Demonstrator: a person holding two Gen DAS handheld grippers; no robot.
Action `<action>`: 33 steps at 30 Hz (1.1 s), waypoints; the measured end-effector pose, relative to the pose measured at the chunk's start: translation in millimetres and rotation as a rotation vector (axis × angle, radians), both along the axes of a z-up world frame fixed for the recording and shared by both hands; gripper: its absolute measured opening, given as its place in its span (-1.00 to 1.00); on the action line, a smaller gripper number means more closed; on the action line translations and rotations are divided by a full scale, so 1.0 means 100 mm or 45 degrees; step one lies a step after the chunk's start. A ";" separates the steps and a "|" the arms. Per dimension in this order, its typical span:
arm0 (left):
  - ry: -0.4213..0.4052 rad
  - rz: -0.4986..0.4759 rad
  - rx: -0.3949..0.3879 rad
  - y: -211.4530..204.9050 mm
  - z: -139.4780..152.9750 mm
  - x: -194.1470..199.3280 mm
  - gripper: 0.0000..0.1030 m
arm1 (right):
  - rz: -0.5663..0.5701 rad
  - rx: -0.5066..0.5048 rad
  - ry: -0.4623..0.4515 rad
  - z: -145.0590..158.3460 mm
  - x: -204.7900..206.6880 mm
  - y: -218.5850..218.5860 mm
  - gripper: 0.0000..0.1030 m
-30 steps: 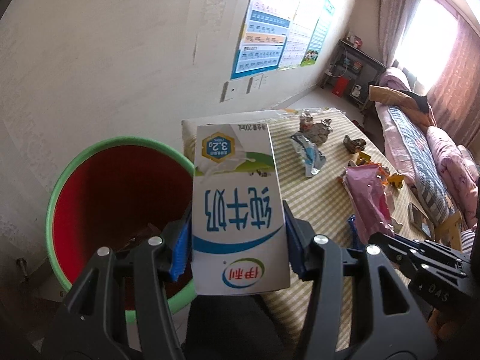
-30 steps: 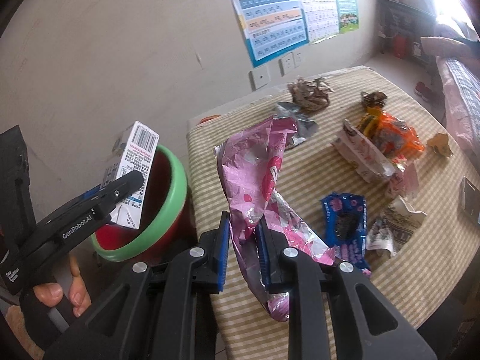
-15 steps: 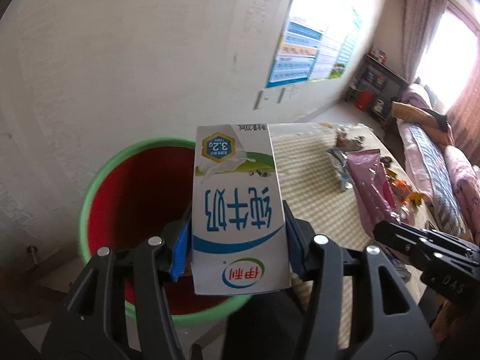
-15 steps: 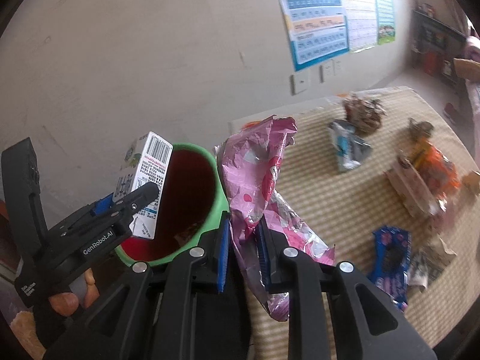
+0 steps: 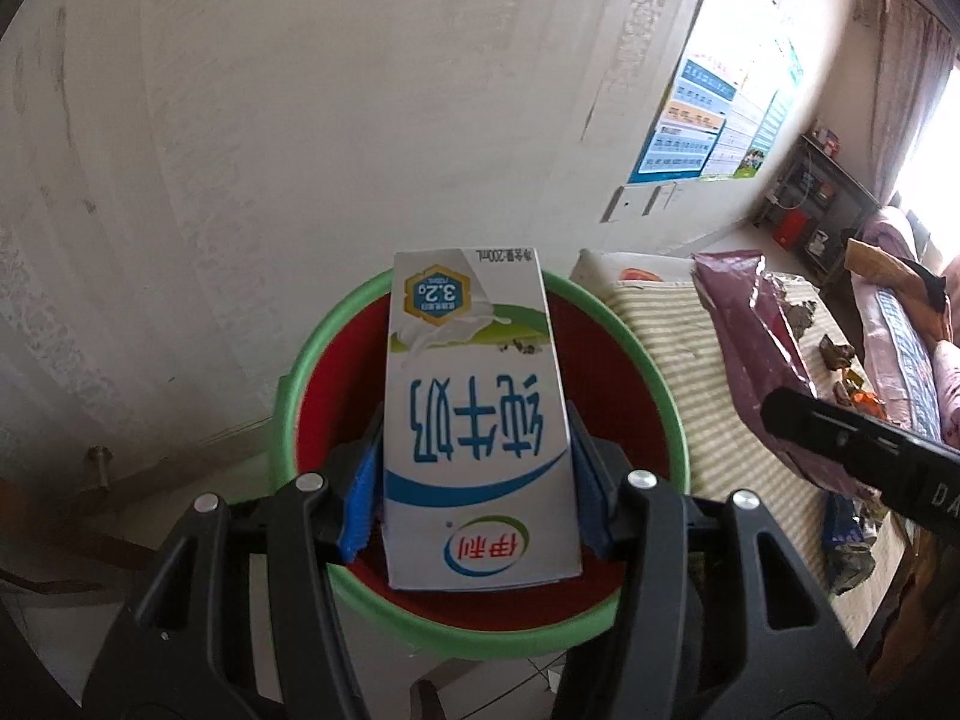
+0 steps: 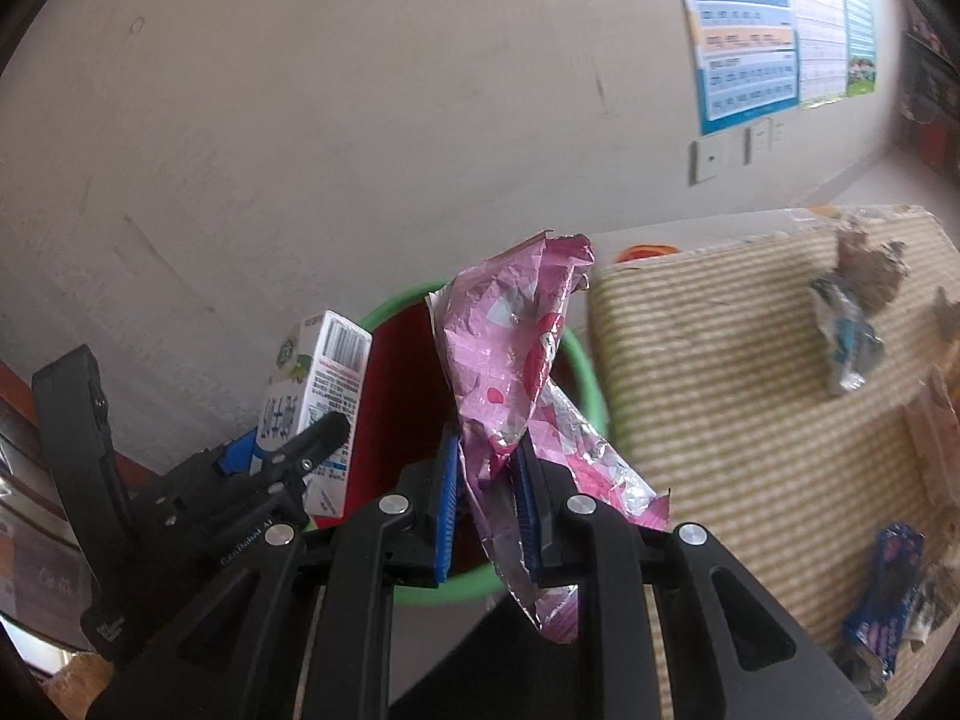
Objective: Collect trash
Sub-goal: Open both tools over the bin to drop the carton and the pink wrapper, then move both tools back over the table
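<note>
The left claw [image 5: 477, 480] is clenching a small milk carton [image 5: 477, 414] by its two broad side faces, the blue pads pressing low on the box while most of it is sticking out ahead of the fingers, printed face up and upside down to the camera. Directly beyond and beneath the carton, the bin [image 5: 288, 396], red inside with a green rim, is sitting on the floor against the wall, so the carton is hanging over its mouth. The right claw [image 6: 483, 501] is gripping a crumpled pink foil wrapper [image 6: 510, 348] almost fully closed, the film rising ahead of the pads and trailing out to the right and below them; the bin is lying just past it and slightly left, with the left claw and carton showing further left. To the right of both claws, the table [image 6: 750, 420] with its checked cloth is carrying more scraps, among them a blue packet [image 6: 882, 588] and a silver-blue wrapper [image 6: 846, 336]. The carton is looking stiff and light, probably empty, so a hold across its flat sides is suiting it, though hard squeezing would likely dent it. The wrapper is thin, limp and slick; pinching a bunched fold near its middle, as here, is seeming the safest hold, and it may cling or flutter rather than fall straight once let go.
</note>
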State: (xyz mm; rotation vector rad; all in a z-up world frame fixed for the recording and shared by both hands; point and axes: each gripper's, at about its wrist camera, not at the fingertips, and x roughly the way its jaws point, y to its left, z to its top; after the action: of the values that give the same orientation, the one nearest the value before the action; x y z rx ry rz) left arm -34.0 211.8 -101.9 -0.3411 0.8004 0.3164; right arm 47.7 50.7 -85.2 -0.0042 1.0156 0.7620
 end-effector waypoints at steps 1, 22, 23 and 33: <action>0.001 0.004 -0.003 0.02 -0.01 -0.01 0.00 | 0.009 -0.001 0.001 0.00 0.01 0.04 -0.64; -0.038 -0.012 -0.004 -0.13 0.05 0.06 0.39 | -0.154 0.028 -0.081 0.15 0.01 -0.51 0.29; -0.037 -0.029 -0.005 -0.18 0.06 0.07 0.39 | -0.198 0.019 -0.080 0.13 0.01 -0.68 0.29; -0.019 -0.240 -0.008 -0.82 0.08 0.27 0.39 | -0.816 -0.125 0.014 -0.24 0.02 -2.60 0.30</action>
State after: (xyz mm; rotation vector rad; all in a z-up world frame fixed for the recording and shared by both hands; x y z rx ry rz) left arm -6.9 129.9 -93.7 -0.2711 0.8128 0.1344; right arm 49.4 -209.5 -109.2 0.2308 0.9859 0.1274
